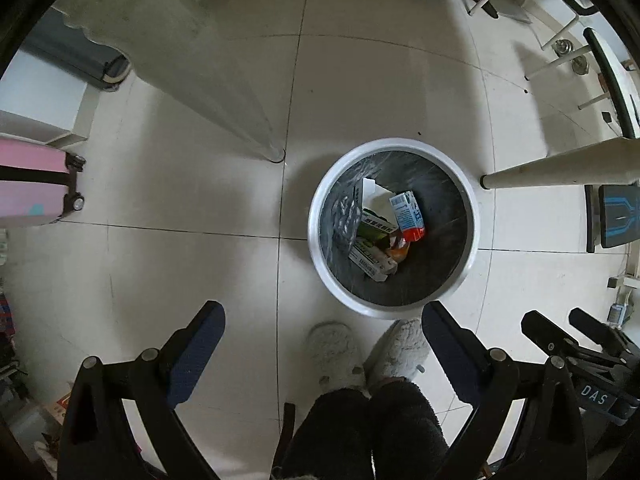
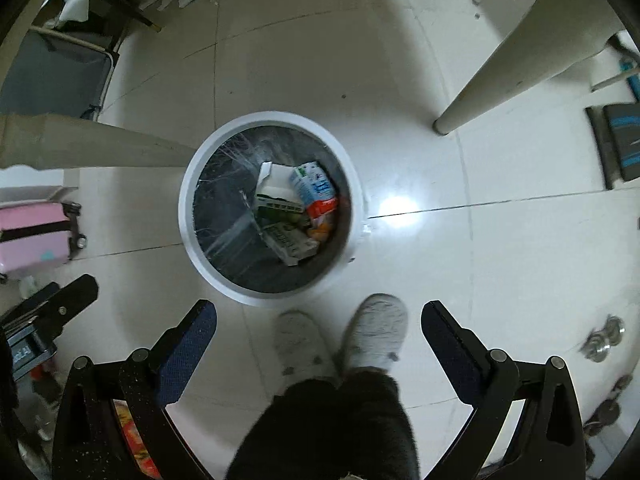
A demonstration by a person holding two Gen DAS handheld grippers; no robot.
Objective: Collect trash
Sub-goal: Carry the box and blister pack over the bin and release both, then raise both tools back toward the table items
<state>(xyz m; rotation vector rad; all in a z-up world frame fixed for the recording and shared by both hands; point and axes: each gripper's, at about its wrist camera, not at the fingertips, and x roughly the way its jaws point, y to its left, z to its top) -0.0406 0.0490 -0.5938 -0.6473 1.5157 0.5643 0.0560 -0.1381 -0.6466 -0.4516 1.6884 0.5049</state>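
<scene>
Left gripper [image 1: 322, 312]: its two fingers are spread wide and nothing is between them; it hangs above the floor and looks straight down.
Right gripper [image 2: 318, 308]: the fingers are spread wide too, and they hold nothing; it also looks down from above.
Trash bin [image 1: 472, 236]: a round white bin with a dark liner, standing on the tiled floor [image 1: 180, 264] between two table legs, just in front of the person's feet.
Trash in the bin: all the pieces lie together near the middle of the bin bottom, leaning on each other.
Blue and white carton [image 2: 314, 186]: it lies tilted, its red end [image 2: 322, 206] pointing toward the person's side of the bin.
White torn box [image 2: 276, 184]: it touches the carton on the left side of it.
Green and white box [image 2: 292, 242]: it lies lowest in the pile, toward the near rim of the bin.
Orange wrapper [image 2: 320, 234]: only a small part shows, under the red end of the carton.
Slippers [image 1: 360, 352]: two fluffy pale slippers, side by side, just beside the near rim of the bin; dark trouser legs are above them.
Table legs: one cream leg [image 1: 556, 166] ends near the right side of the bin, another [image 1: 224, 92] ends near its far left side.
Pink suitcase [image 1: 32, 182]: it stands at the left edge of the floor, well apart from the bin.
</scene>
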